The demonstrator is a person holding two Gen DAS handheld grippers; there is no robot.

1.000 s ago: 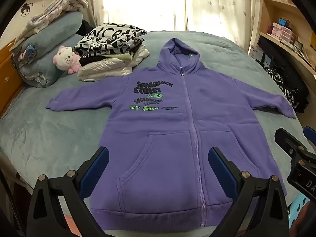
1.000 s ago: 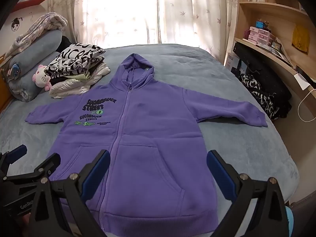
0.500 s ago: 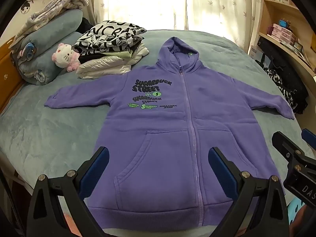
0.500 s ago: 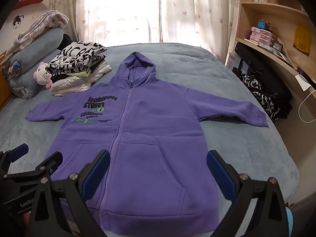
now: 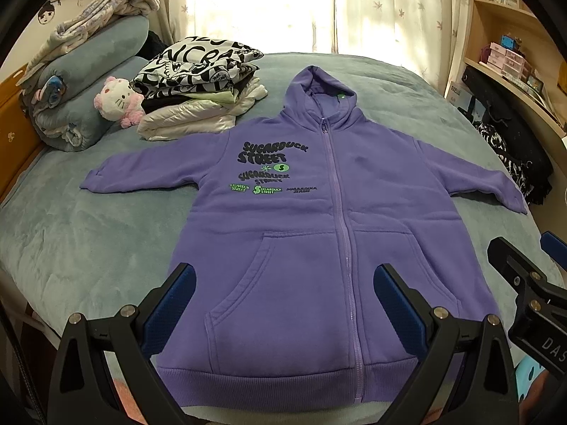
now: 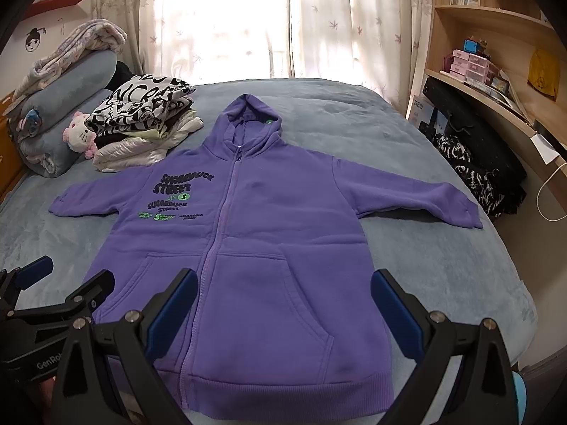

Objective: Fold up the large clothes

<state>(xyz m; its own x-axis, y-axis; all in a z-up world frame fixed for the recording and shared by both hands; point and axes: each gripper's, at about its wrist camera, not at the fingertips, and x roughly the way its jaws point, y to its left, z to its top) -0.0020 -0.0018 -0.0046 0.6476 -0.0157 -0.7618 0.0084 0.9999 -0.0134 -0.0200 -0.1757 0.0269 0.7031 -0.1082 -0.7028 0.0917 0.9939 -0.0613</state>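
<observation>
Both black two-finger grippers with blue pads, left [image 5: 283,297] and right [image 6: 283,301], spread wide, gripping nothing, hovering above hem of zipped purple fleece hoodie [image 6: 255,248]; spread flat, face up, sleeves out, on grey-blue plush bed [image 5: 88,248], beside folded clothes stack [image 5: 198,88]

I see the purple hoodie [image 5: 319,233] [image 6: 248,248] lying flat on its back, zipped up, its hood at the far end, both sleeves spread out left and right, its bottom band near me, and black and green words on its left chest.
</observation>
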